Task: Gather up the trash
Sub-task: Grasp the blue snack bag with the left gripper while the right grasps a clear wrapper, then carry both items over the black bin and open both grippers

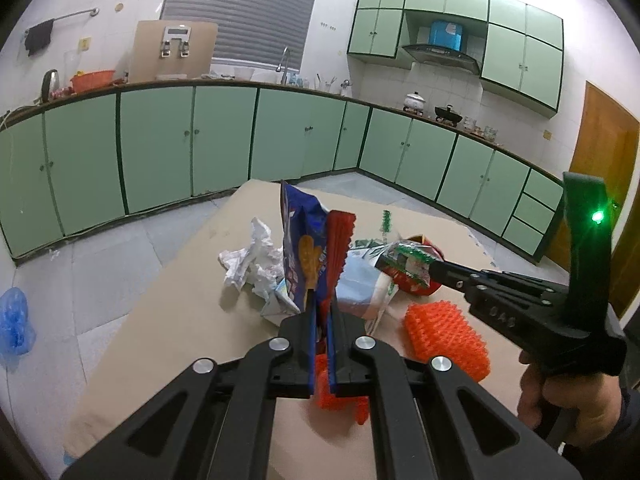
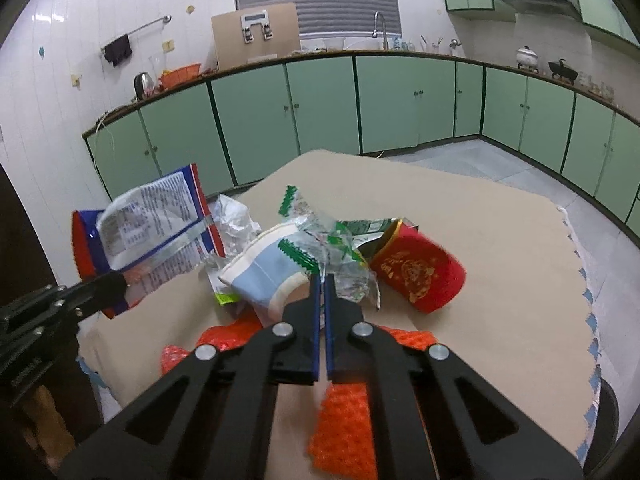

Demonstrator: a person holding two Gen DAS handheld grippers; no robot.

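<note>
Left gripper (image 1: 320, 308): jaws are clamping a blue-and-red snack bag (image 1: 302, 248), holding it upright above the table

Right gripper (image 2: 322, 280): jaws are pinching a crinkled green-and-clear wrapper (image 2: 340, 256) (lifted over the pile)

Trash pile: crumpled white paper (image 1: 256, 258), a pale blue-and-cream packet (image 2: 264, 276) and a red gold-printed pouch (image 2: 416, 272) are lying together mid-table

Foreground: orange foam netting (image 1: 448, 336) is lying near both grippers

Table (image 2: 500, 240): tan sheet is covering it
</note>
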